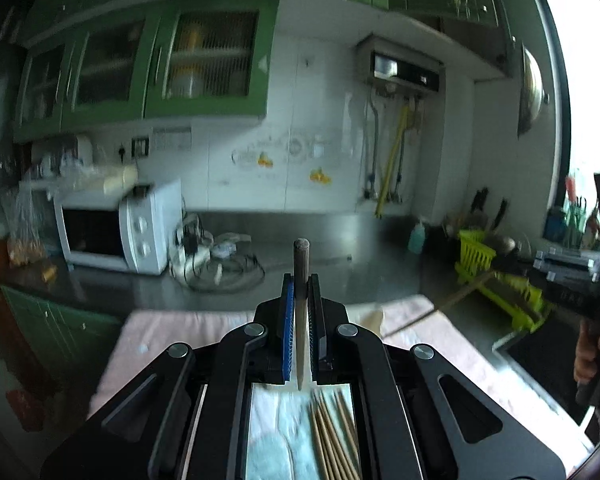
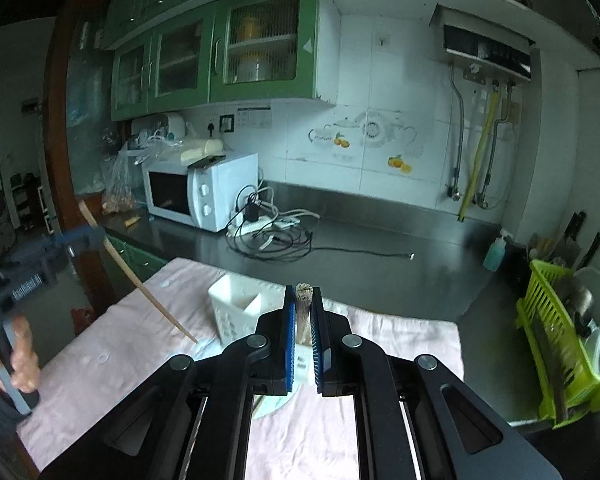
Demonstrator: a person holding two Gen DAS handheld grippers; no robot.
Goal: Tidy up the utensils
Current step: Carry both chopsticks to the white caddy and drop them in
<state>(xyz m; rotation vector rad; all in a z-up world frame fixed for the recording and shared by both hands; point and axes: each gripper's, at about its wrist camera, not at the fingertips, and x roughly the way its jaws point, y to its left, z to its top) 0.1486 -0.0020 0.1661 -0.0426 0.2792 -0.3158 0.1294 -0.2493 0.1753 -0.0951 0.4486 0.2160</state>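
Chopsticks: I have one clamped in each gripper. Left gripper [image 1: 301, 280] is pinched tight on a single dark chopstick [image 1: 301, 300], gripped mid-shaft so its blunt end pokes out past the fingertips. Right gripper [image 2: 303, 300] is likewise squeezed narrow on a pale chopstick [image 2: 303, 308], blunt end forward. In the right wrist view the left one shows as a long slanted stick [image 2: 140, 276], tip down toward the pink cloth [image 2: 380, 340].

The rest of the chopsticks [image 1: 334, 436] lie loose in a bundle on the cloth, below the left gripper. The white slotted holder [image 2: 240, 304] stands on the cloth just ahead of the right gripper, open top up; I judge it the destination. Mid-shaft holds should let me tip each stick upright into a slot. Neither is in the holder yet.
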